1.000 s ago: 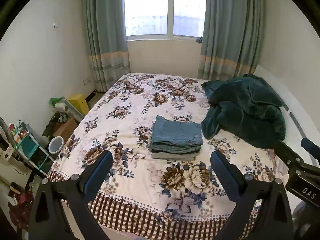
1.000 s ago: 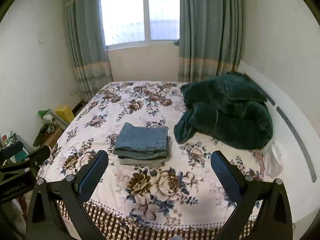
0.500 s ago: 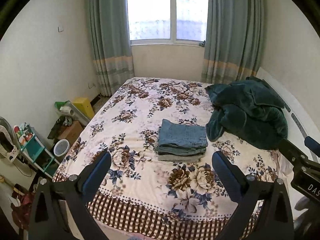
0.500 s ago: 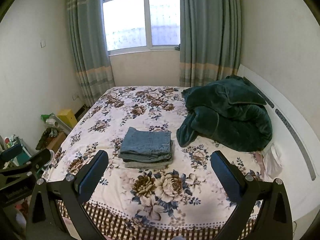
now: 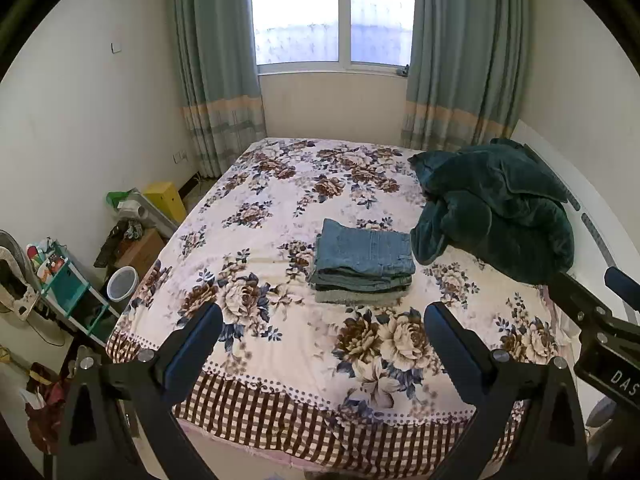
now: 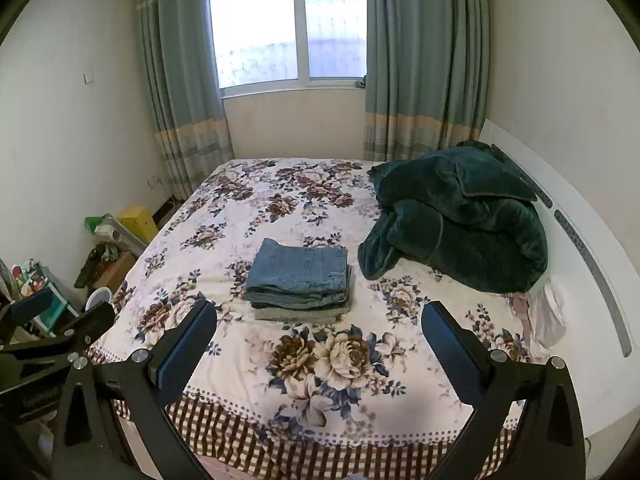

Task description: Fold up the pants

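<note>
A stack of folded pants [image 5: 363, 262], blue jeans on top and a grey pair at the bottom, lies in the middle of the floral bed [image 5: 280, 344]. It also shows in the right wrist view [image 6: 300, 280]. My left gripper [image 5: 322, 334] is open and empty, held back from the foot of the bed, well short of the stack. My right gripper [image 6: 319, 330] is open and empty too, beside the left one and equally far back. The right gripper's body [image 5: 600, 332] shows at the right edge of the left wrist view.
A dark green blanket [image 6: 456, 216] is heaped at the bed's right side by the white headboard [image 6: 592, 280]. On the floor to the left stand a teal shelf [image 5: 68, 292], a white bin [image 5: 122, 278], boxes and a yellow case [image 5: 164, 200]. Curtains and a window are behind the bed.
Both grippers have drawn back from the bed and risen, so the bed and the stack look smaller and farther. The stack has not moved. Both grippers stay open.
</note>
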Motion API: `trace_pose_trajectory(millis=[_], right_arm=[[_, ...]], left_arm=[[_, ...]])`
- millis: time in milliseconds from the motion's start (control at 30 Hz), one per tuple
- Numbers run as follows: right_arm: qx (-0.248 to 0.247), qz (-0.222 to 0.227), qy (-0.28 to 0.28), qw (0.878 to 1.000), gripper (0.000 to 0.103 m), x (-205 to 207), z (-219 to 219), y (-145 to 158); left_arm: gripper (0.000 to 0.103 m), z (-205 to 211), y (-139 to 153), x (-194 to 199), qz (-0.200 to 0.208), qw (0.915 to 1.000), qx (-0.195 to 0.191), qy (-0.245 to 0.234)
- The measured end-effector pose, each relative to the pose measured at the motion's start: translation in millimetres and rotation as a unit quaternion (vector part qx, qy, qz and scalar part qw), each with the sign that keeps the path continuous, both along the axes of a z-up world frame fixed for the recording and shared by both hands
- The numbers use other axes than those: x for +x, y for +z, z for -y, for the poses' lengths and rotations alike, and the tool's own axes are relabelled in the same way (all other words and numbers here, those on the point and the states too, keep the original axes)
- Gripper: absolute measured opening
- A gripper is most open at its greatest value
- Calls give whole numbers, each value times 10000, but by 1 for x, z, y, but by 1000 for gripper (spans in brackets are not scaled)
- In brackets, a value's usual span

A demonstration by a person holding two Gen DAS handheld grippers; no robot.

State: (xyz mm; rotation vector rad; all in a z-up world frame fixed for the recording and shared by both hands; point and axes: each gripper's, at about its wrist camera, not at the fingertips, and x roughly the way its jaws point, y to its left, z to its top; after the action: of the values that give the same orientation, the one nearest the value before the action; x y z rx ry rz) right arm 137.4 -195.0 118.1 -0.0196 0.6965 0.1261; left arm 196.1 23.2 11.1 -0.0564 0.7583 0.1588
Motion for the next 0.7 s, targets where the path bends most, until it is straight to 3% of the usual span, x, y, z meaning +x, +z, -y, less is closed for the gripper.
trace_pose_trajectory(millis=[700], right_arm=[[-15,0,20,10000,103,-2,2,-4]], left_arm=[[103,-3,4,0,41,10000,-7,39]])
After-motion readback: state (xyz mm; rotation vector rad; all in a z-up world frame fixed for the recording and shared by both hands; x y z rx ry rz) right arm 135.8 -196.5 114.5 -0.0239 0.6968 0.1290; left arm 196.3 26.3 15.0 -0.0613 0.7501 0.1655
